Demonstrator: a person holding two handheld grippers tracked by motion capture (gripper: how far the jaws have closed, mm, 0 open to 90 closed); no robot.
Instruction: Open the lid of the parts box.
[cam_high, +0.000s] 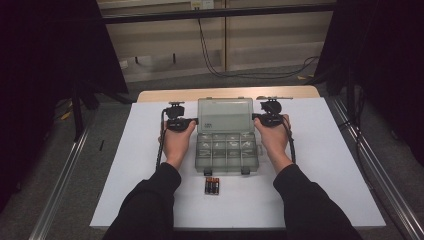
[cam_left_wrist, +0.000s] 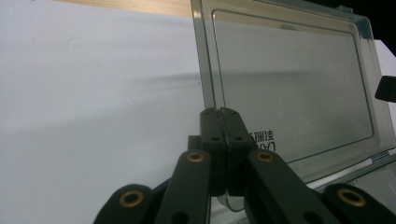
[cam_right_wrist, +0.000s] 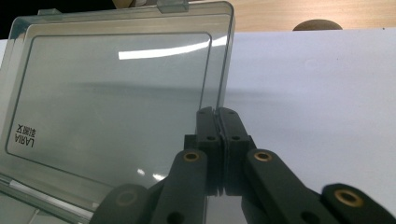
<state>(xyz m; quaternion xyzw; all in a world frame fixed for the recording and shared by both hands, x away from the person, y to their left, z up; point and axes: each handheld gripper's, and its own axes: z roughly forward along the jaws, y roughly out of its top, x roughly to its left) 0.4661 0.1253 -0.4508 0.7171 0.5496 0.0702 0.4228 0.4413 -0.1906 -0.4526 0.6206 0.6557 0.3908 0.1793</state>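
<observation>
High view: clear plastic organizer box (cam_high: 227, 149) mid-table, lid (cam_high: 224, 114) open toward far edge, batteries (cam_high: 212, 185) near front edge. Left gripper view: left gripper (cam_left_wrist: 219, 112) jaws together beside lid's edge. Right gripper view: right gripper (cam_right_wrist: 216, 110) jaws pressed together likewise. Lid looks light, stiff, slippery; pinch its side edges.

White table (cam_high: 125, 165) carries an open compartment box (cam_high: 227, 150) and batteries (cam_high: 212, 185)

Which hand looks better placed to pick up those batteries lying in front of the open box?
Neither clearly. Both tools, left and right, sit shut at the raised lid, one each side. The batteries lie near the box's middle, perhaps slightly left, so marginally the left.
</observation>
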